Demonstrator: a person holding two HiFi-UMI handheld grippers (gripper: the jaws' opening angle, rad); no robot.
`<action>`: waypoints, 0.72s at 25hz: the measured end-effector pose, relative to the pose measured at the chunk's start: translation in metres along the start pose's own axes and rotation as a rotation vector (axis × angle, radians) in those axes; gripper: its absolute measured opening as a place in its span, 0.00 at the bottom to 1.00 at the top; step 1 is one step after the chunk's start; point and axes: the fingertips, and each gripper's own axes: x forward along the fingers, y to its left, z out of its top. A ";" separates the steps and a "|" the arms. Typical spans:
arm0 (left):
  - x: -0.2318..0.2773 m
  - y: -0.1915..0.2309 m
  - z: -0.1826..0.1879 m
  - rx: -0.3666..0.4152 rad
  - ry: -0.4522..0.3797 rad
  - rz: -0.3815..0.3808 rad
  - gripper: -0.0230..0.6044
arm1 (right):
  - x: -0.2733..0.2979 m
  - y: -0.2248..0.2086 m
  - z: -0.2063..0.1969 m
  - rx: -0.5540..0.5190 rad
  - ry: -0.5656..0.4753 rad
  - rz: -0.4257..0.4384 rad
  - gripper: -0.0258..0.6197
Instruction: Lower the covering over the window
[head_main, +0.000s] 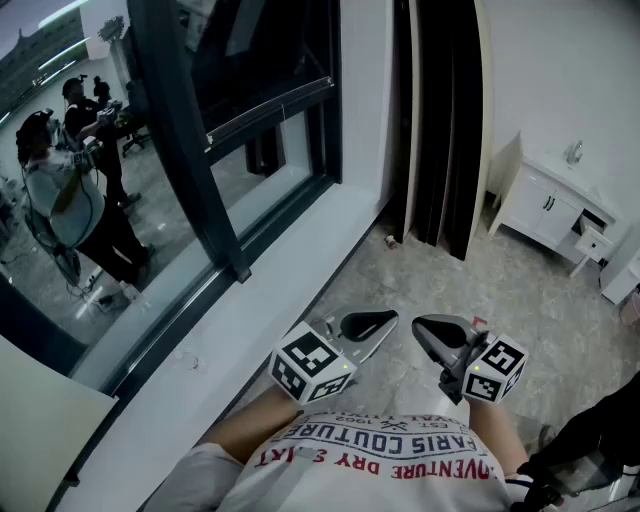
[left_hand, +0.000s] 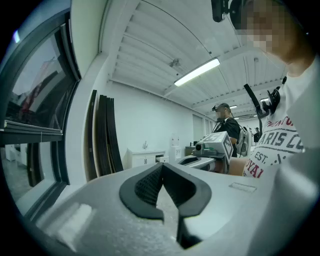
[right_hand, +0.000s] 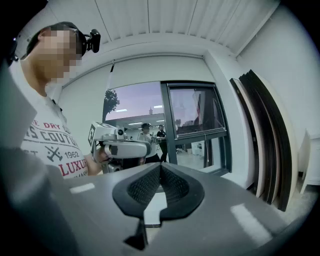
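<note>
The window (head_main: 250, 120) with its dark frame runs along the left of the head view, above a white sill (head_main: 260, 320). A cream sheet (head_main: 40, 430), seemingly the window covering, fills that view's bottom left corner. In the right gripper view a white surface (right_hand: 135, 72) with a short dark cord lies above the glass (right_hand: 195, 112). My left gripper (head_main: 368, 325) and right gripper (head_main: 440, 332) are held level in front of my chest, a little apart and off the window. Both are shut with nothing between their pads (left_hand: 150, 185) (right_hand: 175, 187).
Dark upright panels (head_main: 440, 120) lean in the corner past the window. A white cabinet (head_main: 550, 205) stands at the right wall with a drawer pulled out. People (head_main: 70, 190) show in the glass, and another person (left_hand: 225, 125) stands further back in the room.
</note>
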 end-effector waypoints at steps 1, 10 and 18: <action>0.000 -0.001 0.000 -0.004 -0.003 -0.001 0.04 | -0.001 0.000 -0.001 0.012 -0.001 -0.001 0.05; 0.007 -0.002 -0.011 -0.037 0.005 -0.018 0.04 | -0.005 -0.005 -0.008 0.036 -0.003 -0.020 0.05; 0.012 -0.003 -0.016 -0.050 -0.004 -0.043 0.04 | -0.010 -0.007 -0.014 0.060 0.002 -0.040 0.05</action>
